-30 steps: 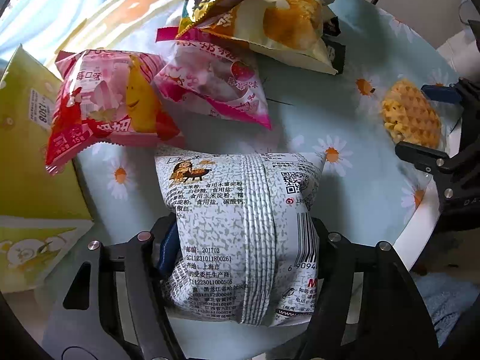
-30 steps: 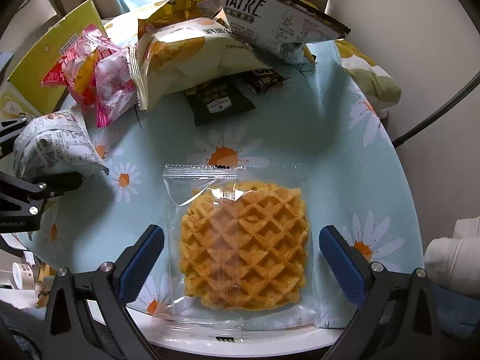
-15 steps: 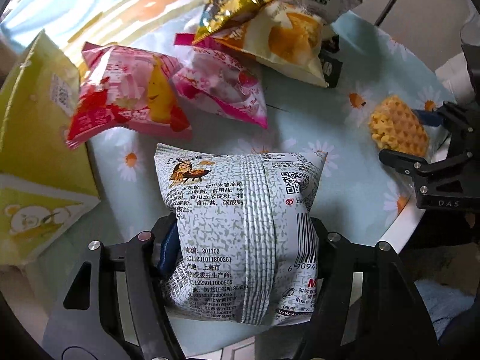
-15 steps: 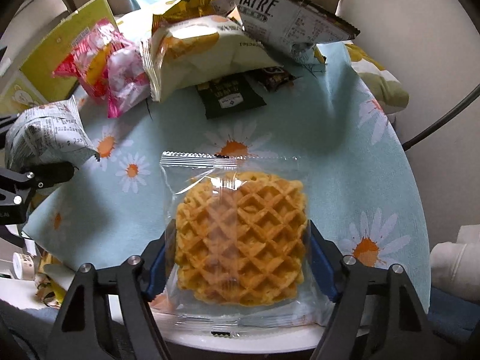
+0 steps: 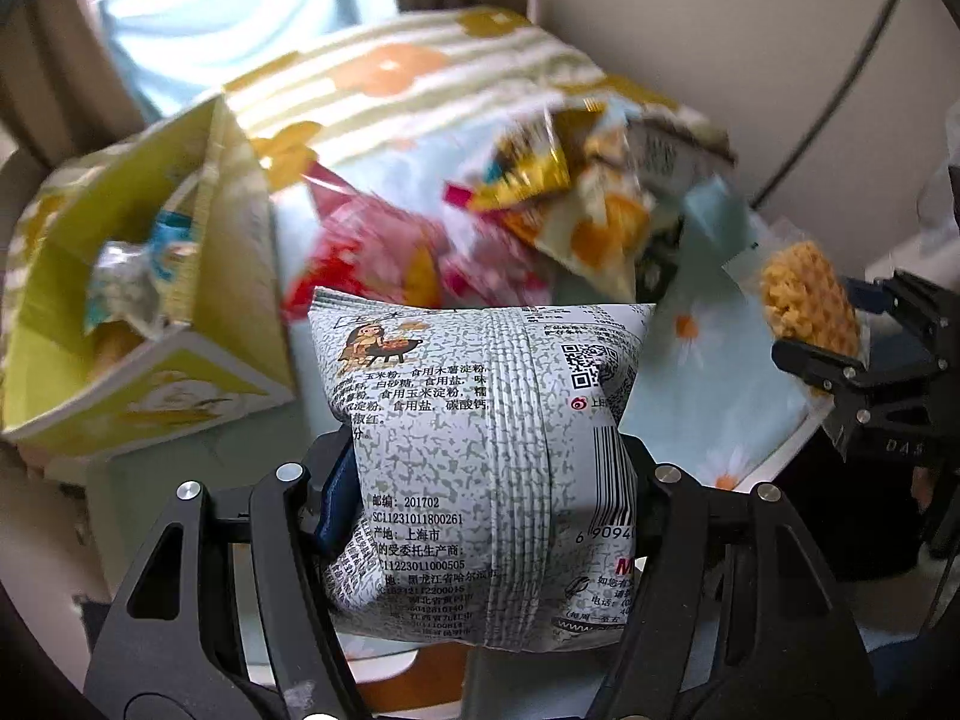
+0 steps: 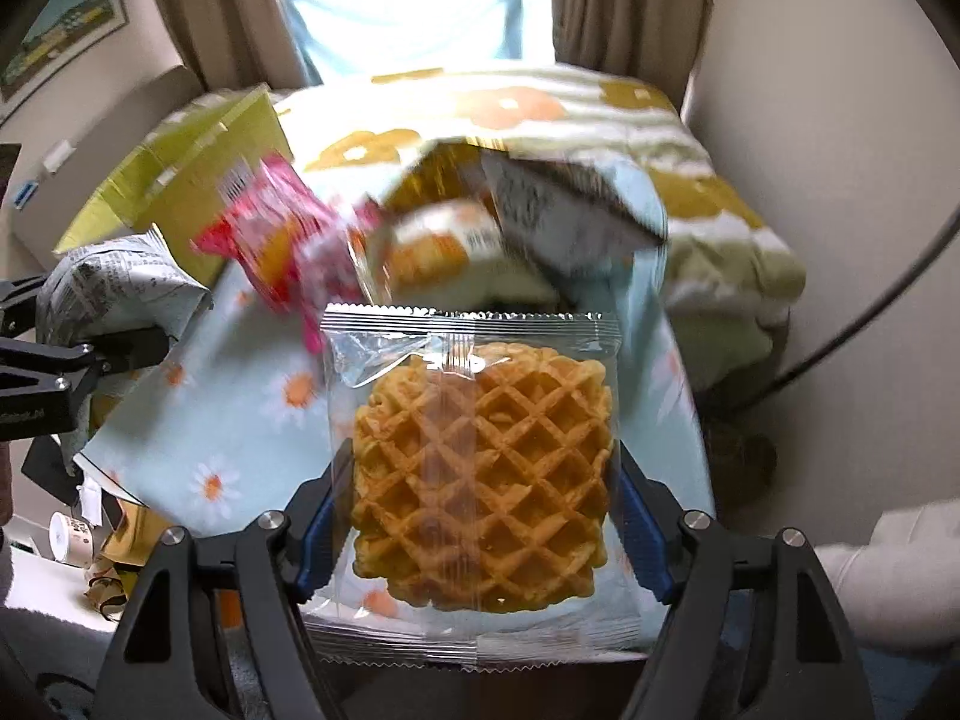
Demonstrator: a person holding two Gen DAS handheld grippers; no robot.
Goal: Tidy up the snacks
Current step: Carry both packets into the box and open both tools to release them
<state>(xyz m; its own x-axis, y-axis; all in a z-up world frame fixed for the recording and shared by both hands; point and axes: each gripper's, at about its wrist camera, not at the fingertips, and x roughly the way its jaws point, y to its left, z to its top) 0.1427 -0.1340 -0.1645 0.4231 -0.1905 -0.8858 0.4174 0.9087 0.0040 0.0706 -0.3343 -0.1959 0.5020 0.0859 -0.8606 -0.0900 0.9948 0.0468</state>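
Lower centre of the left wrist view: left gripper (image 5: 480, 480) is clamping the grey printed snack bag (image 5: 486, 438), held clear of the daisy tablecloth (image 5: 720, 396). Right gripper (image 6: 474, 516), having just closed, is gripping the wrapped waffle (image 6: 480, 480). Carrying step underway; next, both likely need lowering into the yellow-green box (image 5: 228, 276), upper left.

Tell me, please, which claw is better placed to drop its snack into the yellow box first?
Probably the left. The left claw holds the grey packet right beside the open yellow box; the right claw, gripping the waffle, sits at the table's far side.
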